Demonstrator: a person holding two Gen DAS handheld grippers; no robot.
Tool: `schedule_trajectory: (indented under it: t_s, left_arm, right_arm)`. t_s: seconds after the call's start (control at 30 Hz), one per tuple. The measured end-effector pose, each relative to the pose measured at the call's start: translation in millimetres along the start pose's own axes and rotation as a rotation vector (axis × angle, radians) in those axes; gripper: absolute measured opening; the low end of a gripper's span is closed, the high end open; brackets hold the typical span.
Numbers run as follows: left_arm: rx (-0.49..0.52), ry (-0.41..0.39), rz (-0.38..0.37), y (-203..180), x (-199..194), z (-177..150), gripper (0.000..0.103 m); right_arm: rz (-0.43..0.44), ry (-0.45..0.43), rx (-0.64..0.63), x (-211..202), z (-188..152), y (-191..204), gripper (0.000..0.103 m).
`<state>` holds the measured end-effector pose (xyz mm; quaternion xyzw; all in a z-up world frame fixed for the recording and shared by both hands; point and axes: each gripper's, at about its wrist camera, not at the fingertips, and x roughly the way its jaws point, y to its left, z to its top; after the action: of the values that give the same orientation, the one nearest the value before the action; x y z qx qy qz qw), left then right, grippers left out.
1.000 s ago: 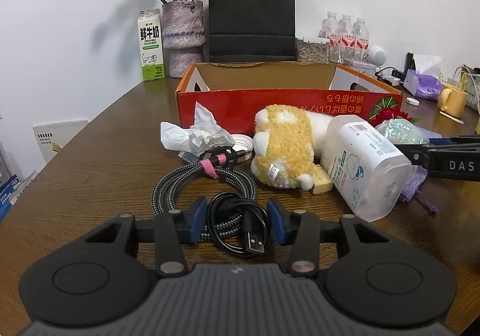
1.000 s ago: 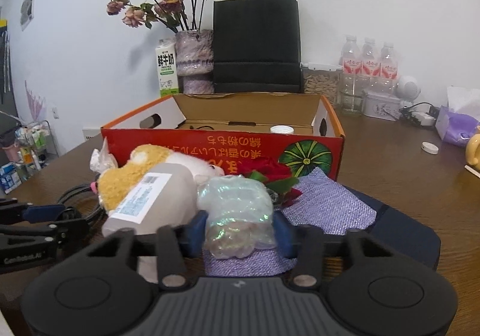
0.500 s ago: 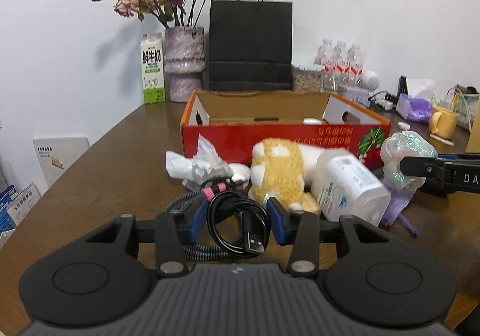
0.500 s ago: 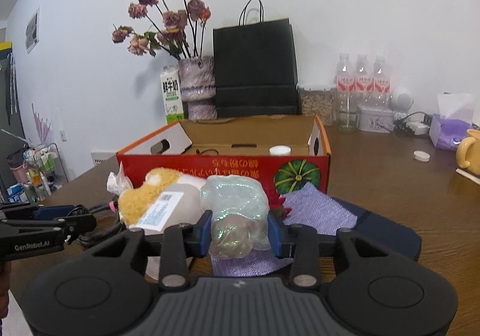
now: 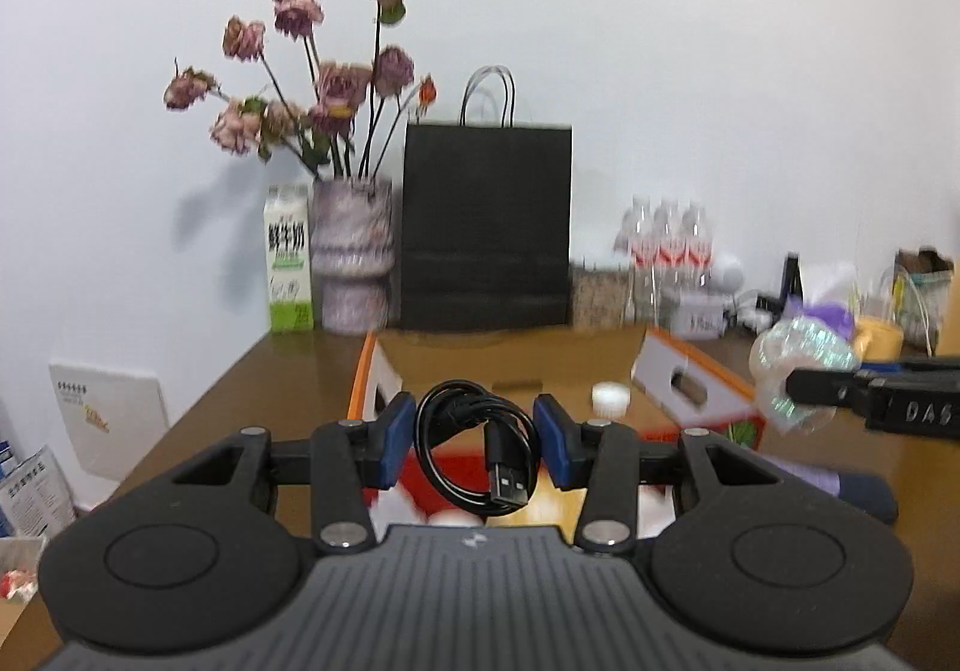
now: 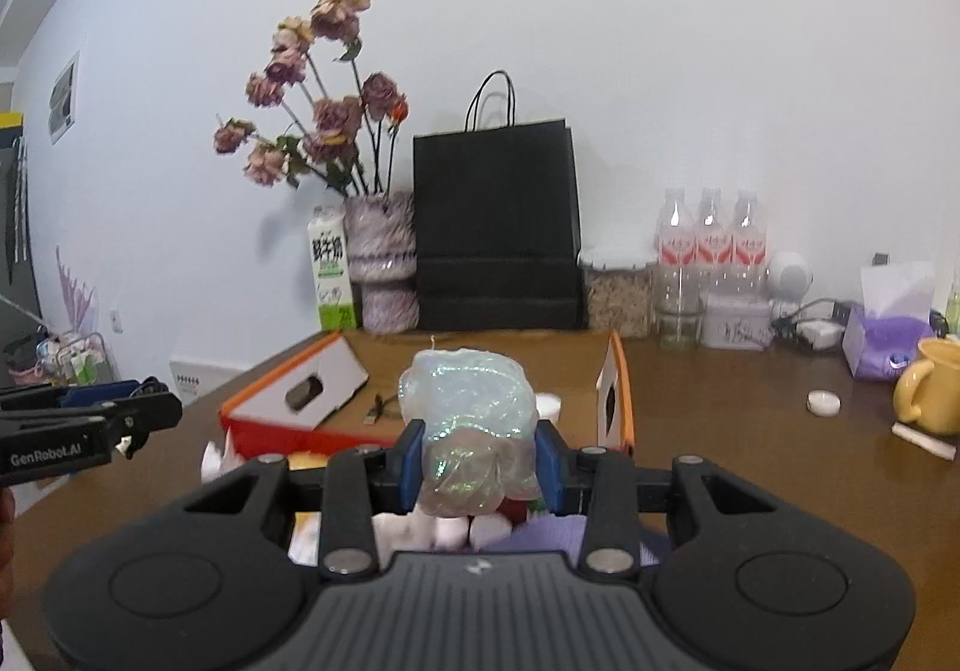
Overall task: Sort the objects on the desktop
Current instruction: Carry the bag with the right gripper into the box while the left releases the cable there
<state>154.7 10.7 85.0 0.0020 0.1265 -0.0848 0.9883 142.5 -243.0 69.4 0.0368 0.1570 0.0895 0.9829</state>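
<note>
My left gripper (image 5: 475, 434) is shut on a coiled black USB cable (image 5: 509, 482), held in the air in front of the open red-and-orange cardboard box (image 5: 690, 371). In the right wrist view, my right gripper (image 6: 478, 467) is shut on a crinkled iridescent plastic bundle (image 6: 468, 407), also lifted and facing the box (image 6: 312, 389). Each gripper shows at the edge of the other's view: the right one (image 5: 804, 389) with its bundle (image 5: 798, 356), the left one (image 6: 138, 413). A white cap (image 6: 549, 404) and a thin cable (image 6: 378, 410) lie inside the box. The objects left on the table are mostly hidden under the grippers.
Behind the box stand a black paper bag (image 6: 495, 233), a vase of dried roses (image 6: 381, 263), a milk carton (image 6: 330, 269) and water bottles (image 6: 711, 245). On the right are a yellow mug (image 6: 930, 389), a purple tissue box (image 6: 882, 341) and a small white lid (image 6: 823, 402).
Both grippers have risen off the table with their loads and tilted up, so the views now look over the box. The right jaws closed a little tighter on the bundle.
</note>
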Motion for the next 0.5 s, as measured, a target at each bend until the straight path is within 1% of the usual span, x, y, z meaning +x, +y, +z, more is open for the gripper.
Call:
schedule_trajectory:
  t_s: [0.17,0.27,0.33,0.5]
  left_arm:
    - [-0.021,-0.05,-0.015,-1,32,29,0.044]
    - [-0.028,-0.057,-0.008,0,57,41,0.044]
    - [-0.029,-0.048,-0.007,2,76,47,0.044]
    - [-0.036,0.032,0.008,8,135,54,0.044]
  right_arm:
    - [-0.016,-0.015,0.005,34,26,-2,0.036]
    - [-0.032,-0.01,0.013,61,39,-4,0.036]
    - [-0.041,-0.001,0.026,82,46,-7,0.036]
    - [-0.068,0.035,0.046,137,59,-16,0.036]
